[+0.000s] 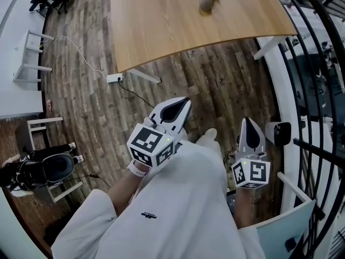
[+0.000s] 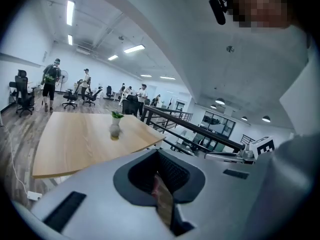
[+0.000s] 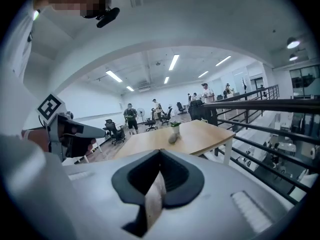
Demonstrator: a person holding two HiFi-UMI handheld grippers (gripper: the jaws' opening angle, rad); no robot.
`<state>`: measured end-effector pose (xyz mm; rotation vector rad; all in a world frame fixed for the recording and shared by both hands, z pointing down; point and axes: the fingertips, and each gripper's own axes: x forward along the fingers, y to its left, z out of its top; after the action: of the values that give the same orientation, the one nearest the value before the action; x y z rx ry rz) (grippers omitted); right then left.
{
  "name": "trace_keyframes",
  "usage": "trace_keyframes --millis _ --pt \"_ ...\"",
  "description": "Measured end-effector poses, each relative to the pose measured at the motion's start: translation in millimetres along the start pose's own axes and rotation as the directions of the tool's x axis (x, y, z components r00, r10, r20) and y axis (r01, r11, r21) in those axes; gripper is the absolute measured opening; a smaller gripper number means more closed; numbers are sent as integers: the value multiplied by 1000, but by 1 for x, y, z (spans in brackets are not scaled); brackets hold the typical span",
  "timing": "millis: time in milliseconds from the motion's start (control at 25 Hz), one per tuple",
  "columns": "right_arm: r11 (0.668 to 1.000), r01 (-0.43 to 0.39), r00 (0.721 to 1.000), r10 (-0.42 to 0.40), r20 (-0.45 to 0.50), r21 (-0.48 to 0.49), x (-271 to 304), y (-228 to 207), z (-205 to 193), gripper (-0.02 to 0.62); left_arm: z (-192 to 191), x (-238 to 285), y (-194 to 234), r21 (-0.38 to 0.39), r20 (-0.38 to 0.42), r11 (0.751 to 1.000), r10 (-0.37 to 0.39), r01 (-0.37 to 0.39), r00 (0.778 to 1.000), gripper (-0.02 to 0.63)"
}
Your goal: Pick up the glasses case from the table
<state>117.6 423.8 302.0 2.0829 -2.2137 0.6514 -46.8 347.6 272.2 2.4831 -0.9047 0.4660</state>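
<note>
Far ahead stands a wooden table (image 1: 161, 20). On it are a small vase with a green plant (image 3: 175, 128) and a grey oblong thing, possibly the glasses case (image 3: 172, 139), lying against it. In the head view the two blur into one small shape (image 1: 207, 0) near the table's far edge. My left gripper (image 1: 185, 100) and right gripper (image 1: 248, 121) hang over the wooden floor, well short of the table, both pointing toward it. Both are shut with nothing between the jaws. The left gripper view shows the vase (image 2: 115, 127) but no clear case.
A power strip (image 1: 115, 78) and its cable lie on the floor by the table's near left corner. A black railing (image 1: 318, 63) runs along the right. Office chairs (image 1: 43, 169) stand at the left. Several people stand in the distant room (image 3: 131, 115).
</note>
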Motion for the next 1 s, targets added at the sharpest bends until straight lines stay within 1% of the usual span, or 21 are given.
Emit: trace_keyframes --millis 80,200,320,480,600,840,1000 --pt "999 26 1000 -26 15 -20 10 21 5 11 5 -14 25 -18 23 1000 10 -10 1000 2" --pt "999 35 998 -34 45 -31 23 58 19 11 13 -38 59 -37 55 999 7 -5 998 2" --pt "995 52 998 -49 36 -88 38 93 26 11 23 -60 89 -34 84 999 -7 10 996 2" --pt "990 54 998 -49 43 -128 60 129 22 11 28 -80 128 -46 119 999 -11 16 993 2" --pt "986 75 997 -68 48 -150 75 149 15 11 29 -90 153 -55 137 998 -22 30 990 2" --pt "987 99 994 -91 67 -130 89 183 13 11 31 -107 182 -36 138 998 -53 58 989 2" --pt "985 105 993 -97 66 -136 90 188 18 11 32 -110 190 -52 131 997 -51 59 990 2"
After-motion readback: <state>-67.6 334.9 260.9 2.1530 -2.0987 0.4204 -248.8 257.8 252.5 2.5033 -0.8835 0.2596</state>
